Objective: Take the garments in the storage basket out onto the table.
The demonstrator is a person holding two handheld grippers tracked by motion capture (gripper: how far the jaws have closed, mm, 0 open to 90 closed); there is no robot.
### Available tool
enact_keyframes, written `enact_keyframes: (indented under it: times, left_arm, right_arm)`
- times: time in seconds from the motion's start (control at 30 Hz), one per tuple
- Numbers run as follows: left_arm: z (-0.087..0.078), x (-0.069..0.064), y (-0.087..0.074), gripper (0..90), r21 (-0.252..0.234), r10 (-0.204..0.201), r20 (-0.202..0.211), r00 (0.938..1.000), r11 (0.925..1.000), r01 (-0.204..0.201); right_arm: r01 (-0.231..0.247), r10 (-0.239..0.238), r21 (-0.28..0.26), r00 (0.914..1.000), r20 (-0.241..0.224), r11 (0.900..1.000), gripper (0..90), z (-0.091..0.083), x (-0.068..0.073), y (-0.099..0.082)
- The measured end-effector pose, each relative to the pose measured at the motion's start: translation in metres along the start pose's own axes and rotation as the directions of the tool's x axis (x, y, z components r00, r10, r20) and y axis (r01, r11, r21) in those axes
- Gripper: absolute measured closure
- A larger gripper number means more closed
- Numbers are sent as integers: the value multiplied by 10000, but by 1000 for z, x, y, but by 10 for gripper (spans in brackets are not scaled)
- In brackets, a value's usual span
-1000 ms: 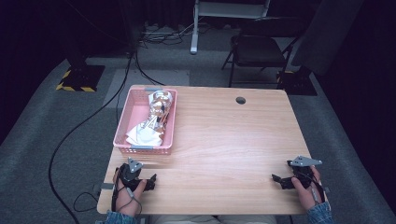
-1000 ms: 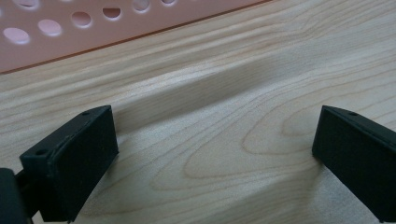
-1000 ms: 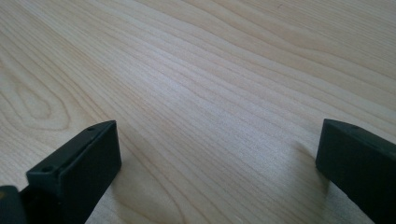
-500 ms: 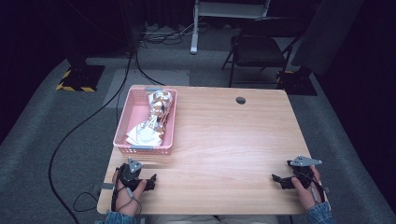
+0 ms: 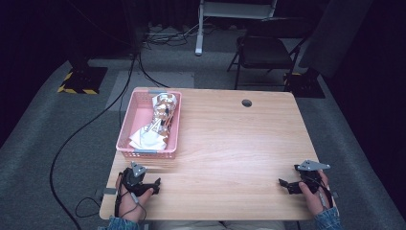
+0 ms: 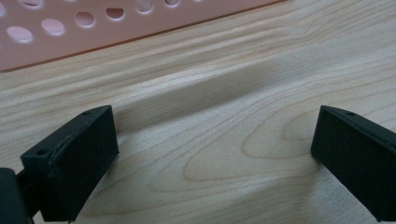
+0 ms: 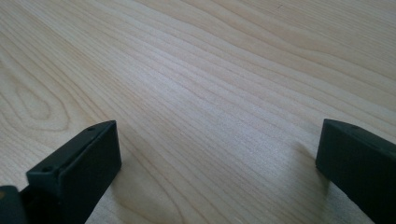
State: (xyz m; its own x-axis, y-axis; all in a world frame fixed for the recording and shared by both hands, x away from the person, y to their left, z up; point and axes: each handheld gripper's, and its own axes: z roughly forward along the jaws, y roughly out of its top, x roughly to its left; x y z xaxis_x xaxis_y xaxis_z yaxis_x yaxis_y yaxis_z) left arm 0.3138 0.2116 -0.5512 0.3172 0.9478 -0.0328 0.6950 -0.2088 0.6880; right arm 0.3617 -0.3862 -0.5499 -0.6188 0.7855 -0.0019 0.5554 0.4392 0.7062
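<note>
The wooden worktop (image 5: 225,153) is the largest thing here, standing on grey carpet with a dark folding chair (image 5: 265,50) well beyond its far edge. Taking the pink basket (image 5: 131,129) as the landmark: it sits on the worktop's far left part, long side running away from the person, with round holes through its wall. Inside it, a shiny gold-and-silver wrapped bundle (image 5: 163,108) fills the far half and crumpled white paper (image 5: 146,139) lies at the near end, touching the bundle. Off to the basket's right, near the far edge, a small dark round hole (image 5: 246,102) is set in the wood. The left claw (image 5: 152,183) rests on the worktop just in front of the basket's near wall, held in the person's left hand (image 5: 130,201); in the left gripper view its jaws stand wide apart over bare wood, holding nothing, and the basket's wall shows just ahead. The right claw (image 5: 283,183) lies well apart from the basket, at the worktop's near right corner, in the right hand (image 5: 316,194); in the right gripper view its jaws are likewise spread wide with bare grain between them.
</note>
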Motion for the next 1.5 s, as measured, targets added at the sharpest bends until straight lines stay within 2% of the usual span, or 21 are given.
enact_keyframes:
  times: [0.1, 0.13, 0.33, 0.6, 0.97, 1.2, 1.5]
  left_arm:
    - [-2, 2, 0, 24, -248, -372, 203, 9991, 9990, 377]
    - [-3, 2, 0, 24, -314, -378, 165, 9991, 9988, 383]
    - [-9, 0, 4, 26, -916, -304, -3, 9995, 9953, 303]
    - [-17, -3, 8, 27, -1643, -105, -226, 9997, 9864, 67]
    - [-29, -6, 14, 31, -2654, 146, -541, 9984, 9637, -285]
    - [-36, -9, 17, 34, -3268, 166, -613, 9980, 9444, -358]
    - [-41, -10, 21, 34, -3810, 118, -616, 9980, 9239, -344]
  right_arm:
    - [7, -7, -3, 10000, -2, 10000, 0, 0, 0, 0]
    - [11, -11, -2, 10000, -4, 10000, 0, 0, 0, 0]
    - [9, -9, -4, 10000, -5, 10000, 0, 0, 0, 0]
    - [11, -11, -3, 10000, -4, 10000, 0, 0, 0, 0]
    - [29, -29, -9, 10000, -11, 10000, 0, 0, 0, 0]
    - [28, -28, -10, 10000, -11, 10000, 0, 0, 0, 0]
    - [19, -19, -9, 10000, -11, 10000, 0, 0, 0, 0]
